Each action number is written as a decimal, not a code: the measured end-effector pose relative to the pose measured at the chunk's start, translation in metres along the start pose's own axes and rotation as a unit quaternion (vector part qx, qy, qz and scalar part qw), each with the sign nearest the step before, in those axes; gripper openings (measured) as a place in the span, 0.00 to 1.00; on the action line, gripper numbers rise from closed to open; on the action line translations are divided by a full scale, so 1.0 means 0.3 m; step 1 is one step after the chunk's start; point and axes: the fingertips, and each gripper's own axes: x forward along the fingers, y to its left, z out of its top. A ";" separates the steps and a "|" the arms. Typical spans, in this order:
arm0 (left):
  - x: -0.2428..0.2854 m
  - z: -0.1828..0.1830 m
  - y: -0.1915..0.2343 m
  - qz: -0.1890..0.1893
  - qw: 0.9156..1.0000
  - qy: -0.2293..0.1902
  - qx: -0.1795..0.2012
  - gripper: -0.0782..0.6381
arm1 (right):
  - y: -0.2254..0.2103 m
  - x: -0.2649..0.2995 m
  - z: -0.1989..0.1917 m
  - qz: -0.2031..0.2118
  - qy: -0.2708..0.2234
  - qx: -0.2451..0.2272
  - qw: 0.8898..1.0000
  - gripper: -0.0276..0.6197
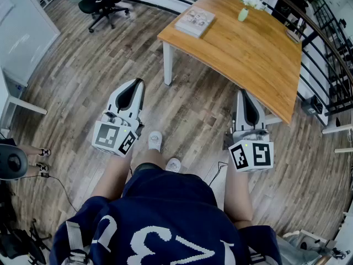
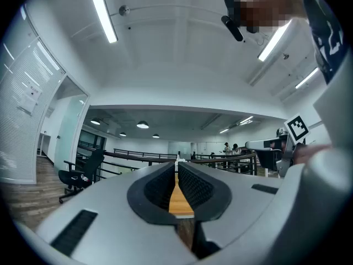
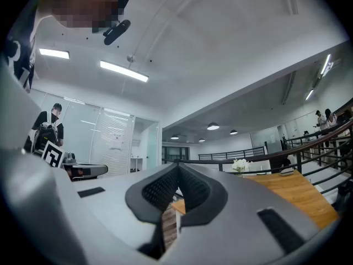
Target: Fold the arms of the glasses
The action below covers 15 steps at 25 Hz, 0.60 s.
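With my left gripper (image 1: 137, 83) and right gripper (image 1: 243, 94) both closed on nothing, I cannot make out the glasses, which are probably on the wooden table (image 1: 251, 51) ahead and rightward, nearer my right gripper.

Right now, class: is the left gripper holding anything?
No, the left gripper is shut, with nothing between its jaws.
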 end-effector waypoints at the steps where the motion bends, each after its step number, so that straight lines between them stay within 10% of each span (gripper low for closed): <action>1: 0.003 0.002 -0.003 -0.002 1.000 0.000 0.001 0.15 | 0.005 0.002 0.002 0.001 0.000 0.000 1.000 0.08; 15: 0.114 -0.026 0.038 -0.009 1.000 0.005 0.003 0.15 | -0.005 0.120 -0.037 0.013 -0.004 0.015 1.000 0.09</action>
